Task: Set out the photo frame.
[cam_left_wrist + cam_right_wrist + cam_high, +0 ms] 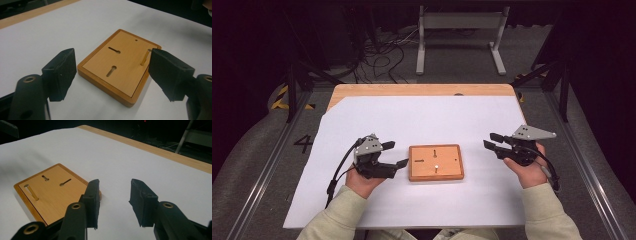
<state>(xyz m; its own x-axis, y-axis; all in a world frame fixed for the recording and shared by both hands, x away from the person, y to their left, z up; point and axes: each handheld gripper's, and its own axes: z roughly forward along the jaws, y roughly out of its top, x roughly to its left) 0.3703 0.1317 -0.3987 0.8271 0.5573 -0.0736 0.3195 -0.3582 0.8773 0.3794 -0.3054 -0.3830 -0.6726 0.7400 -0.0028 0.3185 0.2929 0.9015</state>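
A small wooden board (436,162) (120,67) (50,197) with a raised rim lies flat on the white sheet in the middle of the table. It has two keyhole slots, and a thin brass peg (145,57) (31,192) stands in it. My left gripper (395,154) (111,60) is just left of the board, open, with its jaws pointing at the board's edge. My right gripper (489,140) (114,185) is held off the board's right side, open, with bare white sheet between its jaws. Neither gripper touches the board.
A white sheet (422,120) covers most of the wooden table (422,90). Beyond the far edge, a grey metal frame (459,30) and loose cables (382,55) lie on the dark floor.
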